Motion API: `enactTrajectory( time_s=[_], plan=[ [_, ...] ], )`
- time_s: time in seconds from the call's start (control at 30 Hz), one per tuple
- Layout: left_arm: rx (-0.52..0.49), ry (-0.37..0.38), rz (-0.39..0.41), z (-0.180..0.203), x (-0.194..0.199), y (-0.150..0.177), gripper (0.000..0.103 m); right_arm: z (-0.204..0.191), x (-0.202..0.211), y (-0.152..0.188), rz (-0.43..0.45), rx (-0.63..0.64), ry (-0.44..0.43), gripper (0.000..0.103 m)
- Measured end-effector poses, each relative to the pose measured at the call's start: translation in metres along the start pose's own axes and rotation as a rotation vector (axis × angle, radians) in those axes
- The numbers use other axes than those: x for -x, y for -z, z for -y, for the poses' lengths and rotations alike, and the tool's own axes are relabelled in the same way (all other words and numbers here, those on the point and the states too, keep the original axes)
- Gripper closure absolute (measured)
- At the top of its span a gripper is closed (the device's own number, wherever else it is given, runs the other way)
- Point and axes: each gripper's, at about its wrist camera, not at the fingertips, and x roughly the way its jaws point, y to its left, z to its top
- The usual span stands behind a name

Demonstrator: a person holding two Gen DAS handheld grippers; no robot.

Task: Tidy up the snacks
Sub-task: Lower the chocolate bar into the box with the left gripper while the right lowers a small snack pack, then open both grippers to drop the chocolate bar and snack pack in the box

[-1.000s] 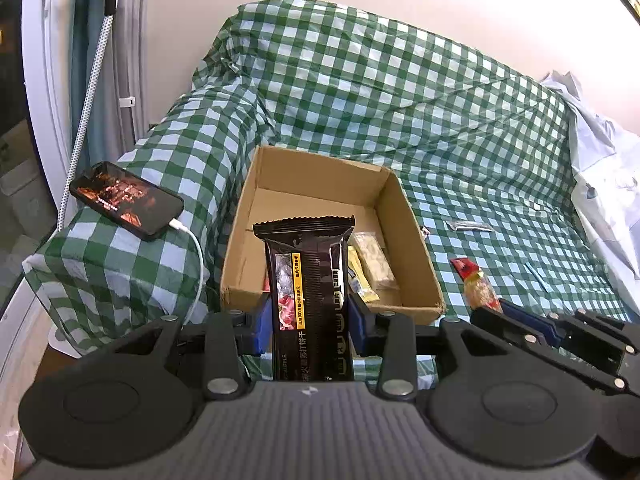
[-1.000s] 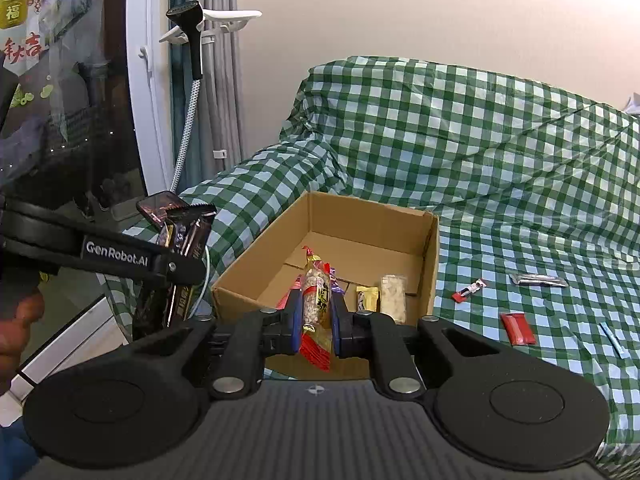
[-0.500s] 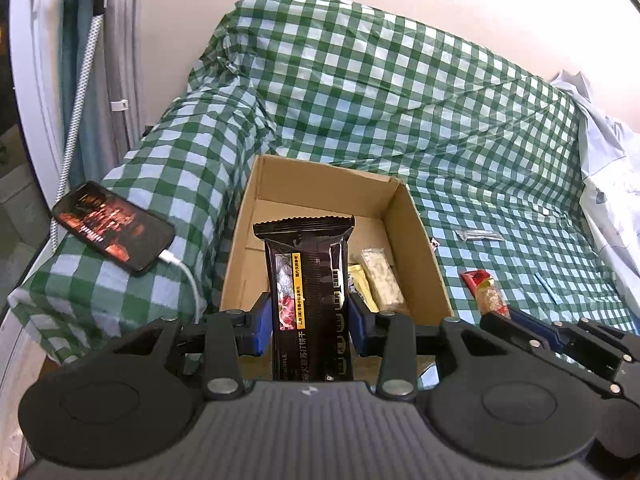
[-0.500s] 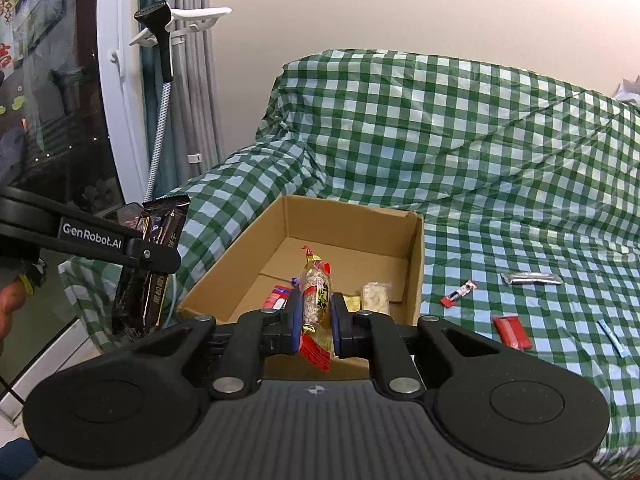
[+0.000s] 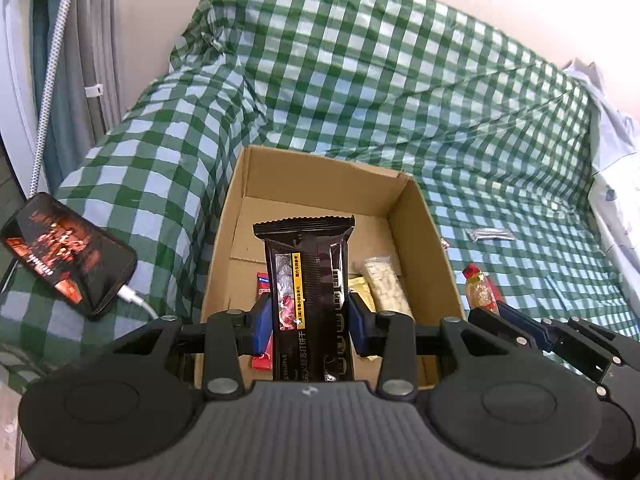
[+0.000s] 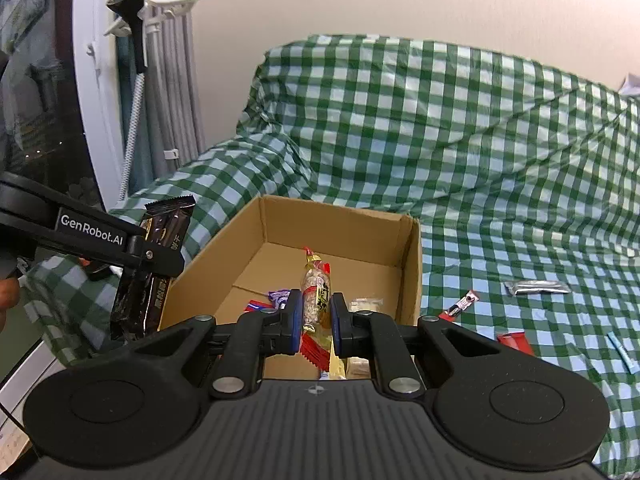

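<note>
Left tongs (image 5: 307, 322) clamped on a black biscuit pack (image 5: 308, 280), blue pads pressing both long sides, pack upright, top serrated edge pointing away. The right wrist view shows the same pack (image 6: 154, 264) hanging just left of the box's left wall.

Right tongs (image 6: 316, 320) narrow, gripping a clear nut-snack pouch (image 6: 316, 296) with red and yellow ends, pouch upright, red tail below the pads. In the left wrist view this pouch (image 5: 478, 290) sits just right of the box's right wall.

Cardboard box (image 5: 424, 232) open on a sofa covered in green-white check cloth (image 5: 360, 80), flaps folded in. Inside, near end: pale crumbly bar in clear wrap (image 5: 384, 284) at right, yellow packet (image 5: 360, 286) touching it on the left, red-blue packet (image 5: 263, 284) partly behind the black pack. The right wrist view also shows a purple wrapper (image 6: 278, 294) inside, left of the pouch.

On the seat right of the box: silver sachet (image 6: 536, 287) farthest, small red-black sachet (image 6: 460, 307) near the box wall, red packet (image 6: 514, 340) nearer, light blue stick (image 6: 622, 352) at far right.

Phone (image 5: 66, 256) with lit screen on the sofa arm at left, white cable (image 5: 138, 302) plugged in. Grey curtain (image 6: 176, 60) and clip stand (image 6: 138, 12) at far left.
</note>
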Motion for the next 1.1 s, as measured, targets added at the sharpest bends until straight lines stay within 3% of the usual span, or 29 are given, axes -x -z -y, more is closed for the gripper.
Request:
enactTrajectory(
  time_s=[0.47,1.0,1.07,1.1],
  plan=[
    [-0.033,-0.032,-0.127,0.006,-0.100,-0.016,0.060,0.026,-0.090,-0.004,-0.088,-0.033,0.013,0.088],
    [-0.050,-0.066,-0.191,0.003,-0.139,-0.011,0.060,0.031,-0.128,0.008,-0.172,-0.042,0.021,0.088],
    [-0.051,-0.078,-0.169,0.005,-0.137,-0.013,0.053,0.033,-0.131,0.005,-0.181,-0.053,0.019,0.087],
    [-0.048,-0.081,-0.151,0.006,-0.135,-0.014,0.030,0.035,-0.131,0.003,-0.182,-0.068,0.025,0.087]
  ],
)
